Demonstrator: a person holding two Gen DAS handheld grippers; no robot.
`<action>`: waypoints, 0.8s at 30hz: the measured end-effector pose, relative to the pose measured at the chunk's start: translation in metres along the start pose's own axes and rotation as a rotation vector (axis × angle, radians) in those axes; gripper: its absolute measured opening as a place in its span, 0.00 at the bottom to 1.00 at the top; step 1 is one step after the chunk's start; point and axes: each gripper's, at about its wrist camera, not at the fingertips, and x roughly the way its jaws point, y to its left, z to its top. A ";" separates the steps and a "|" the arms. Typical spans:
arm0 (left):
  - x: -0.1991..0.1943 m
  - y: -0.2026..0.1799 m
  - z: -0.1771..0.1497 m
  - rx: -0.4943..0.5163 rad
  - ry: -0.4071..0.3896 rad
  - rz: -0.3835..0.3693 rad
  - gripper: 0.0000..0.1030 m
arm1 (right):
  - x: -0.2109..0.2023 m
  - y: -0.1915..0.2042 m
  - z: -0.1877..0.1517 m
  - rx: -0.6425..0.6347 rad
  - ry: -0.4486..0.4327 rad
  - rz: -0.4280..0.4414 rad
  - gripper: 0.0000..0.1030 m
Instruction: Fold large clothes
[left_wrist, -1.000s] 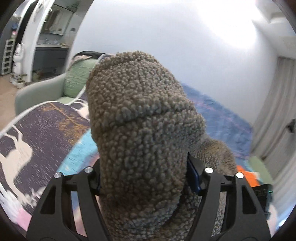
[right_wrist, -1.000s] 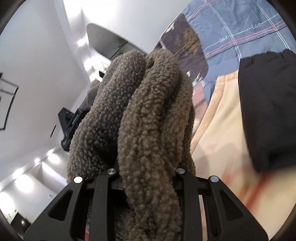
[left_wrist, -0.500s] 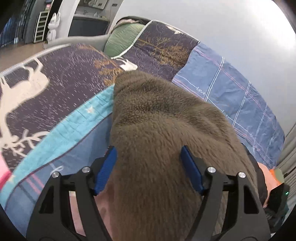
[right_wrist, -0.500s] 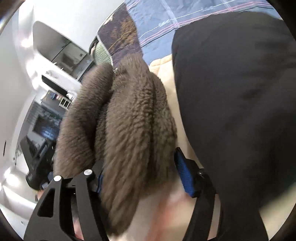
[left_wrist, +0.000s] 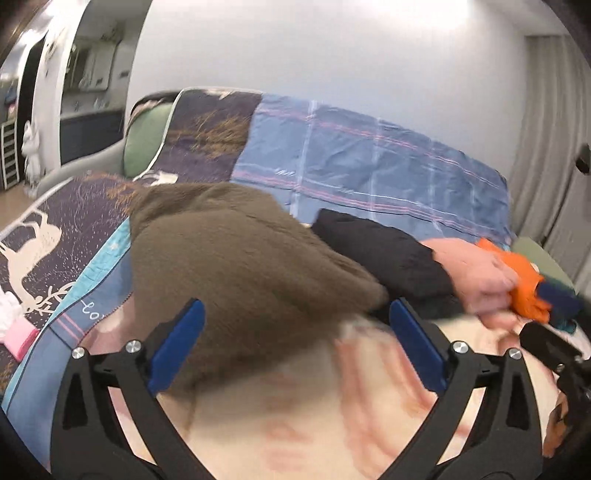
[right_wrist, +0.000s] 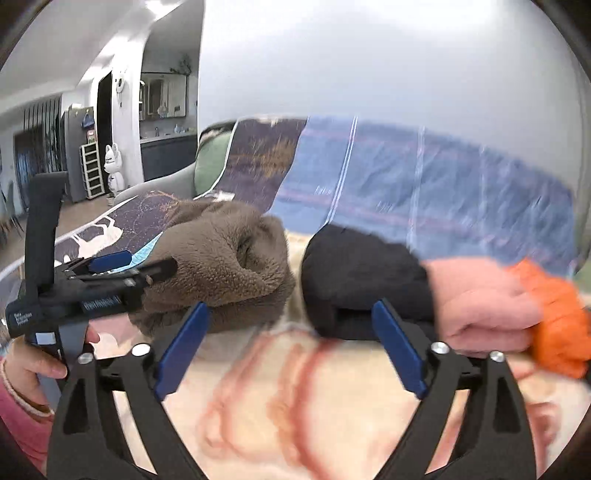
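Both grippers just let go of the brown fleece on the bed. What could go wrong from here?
1. The brown fleece lies bunched, not flat; it may slump out of its fold.
2. The left gripper, jaws opening, has fleece between its fingers; pulling back could snag and drag it.
3. The black garment sits close beside the fleece, so the right gripper, jaws opening, could disturb it.

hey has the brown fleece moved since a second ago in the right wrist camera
Yes. The brown fleece filled the right hand-held gripper then; now it lies free, up and left of the opening jaws, beside the black garment on the bed.
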 end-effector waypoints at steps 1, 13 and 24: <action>-0.012 -0.012 -0.003 0.013 -0.007 0.006 0.98 | -0.014 -0.002 -0.001 -0.008 -0.012 -0.009 0.92; -0.115 -0.089 -0.026 0.000 -0.025 0.139 0.98 | -0.123 -0.027 -0.013 0.057 -0.051 -0.056 0.96; -0.170 -0.184 -0.073 0.145 -0.043 0.182 0.98 | -0.193 -0.077 -0.061 0.130 -0.023 -0.158 0.99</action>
